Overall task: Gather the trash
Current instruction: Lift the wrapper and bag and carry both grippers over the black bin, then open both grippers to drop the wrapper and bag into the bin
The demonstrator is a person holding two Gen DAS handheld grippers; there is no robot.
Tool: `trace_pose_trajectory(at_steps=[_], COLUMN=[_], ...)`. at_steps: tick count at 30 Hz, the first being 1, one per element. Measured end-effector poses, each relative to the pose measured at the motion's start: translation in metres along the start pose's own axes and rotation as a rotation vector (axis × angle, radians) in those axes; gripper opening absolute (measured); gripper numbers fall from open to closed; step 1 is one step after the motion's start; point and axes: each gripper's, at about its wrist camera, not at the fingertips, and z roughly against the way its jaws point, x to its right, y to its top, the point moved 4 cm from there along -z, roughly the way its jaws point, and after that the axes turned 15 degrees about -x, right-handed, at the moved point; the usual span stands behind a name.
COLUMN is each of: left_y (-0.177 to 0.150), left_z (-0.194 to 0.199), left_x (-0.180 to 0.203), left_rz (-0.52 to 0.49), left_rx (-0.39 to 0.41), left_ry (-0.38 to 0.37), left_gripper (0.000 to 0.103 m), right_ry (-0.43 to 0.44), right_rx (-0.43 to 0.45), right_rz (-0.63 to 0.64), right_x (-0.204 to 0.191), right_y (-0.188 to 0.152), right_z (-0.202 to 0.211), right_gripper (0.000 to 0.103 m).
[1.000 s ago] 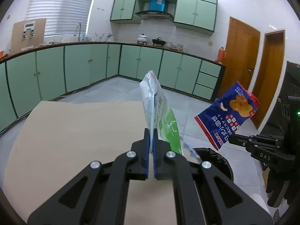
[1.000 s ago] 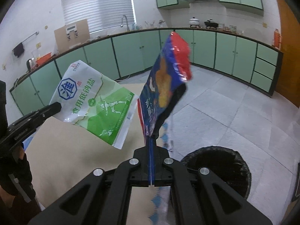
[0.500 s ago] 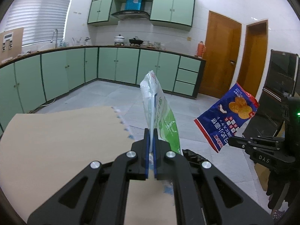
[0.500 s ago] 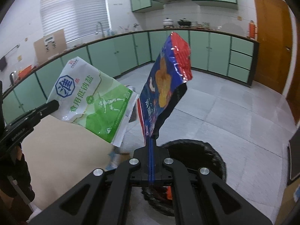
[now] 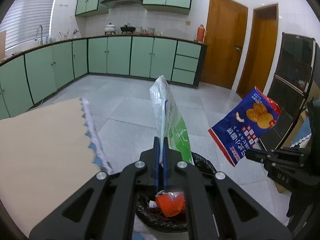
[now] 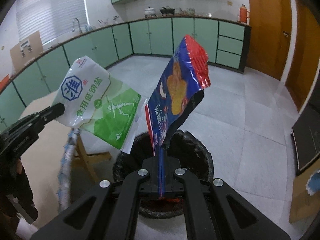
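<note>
Left gripper (image 5: 161, 150) clamped on salt bag (image 5: 170, 120); right gripper (image 6: 161, 158) on snack bag (image 6: 178, 92). Bin (image 6: 200, 148) directly below, 6 o'clock.

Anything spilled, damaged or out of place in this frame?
Nothing stands out. Each claw pinches one empty wrapper by its edge: left claw the salt bag, right claw the snack bag, both above the lined bin.
</note>
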Motion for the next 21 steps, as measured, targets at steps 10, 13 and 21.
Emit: trace_pose_trajectory(at_steps=[10,13,21], left_y=[-0.006,-0.005,0.004], left_z=[-0.051,-0.065,-0.075], left_x=[0.009,0.009,0.011], left_rz=[-0.008,-0.002,-0.003], left_rx=[-0.102,-0.141,-0.175], left_ry=[0.020,0.018,0.018], left_gripper=[0.003,0.004,0.018], right_ry=[-0.009,-0.012,-0.012], right_rx=[-0.102,-0.136,-0.187], right_rz=[-0.062,-0.072,-0.097], right_x=[0.038,0.046,0.059], right_y=[-0.007,-0.005,-0.004], right_z=[-0.055,-0.072,-0.099], right_gripper=[0.000,0.000,0.015])
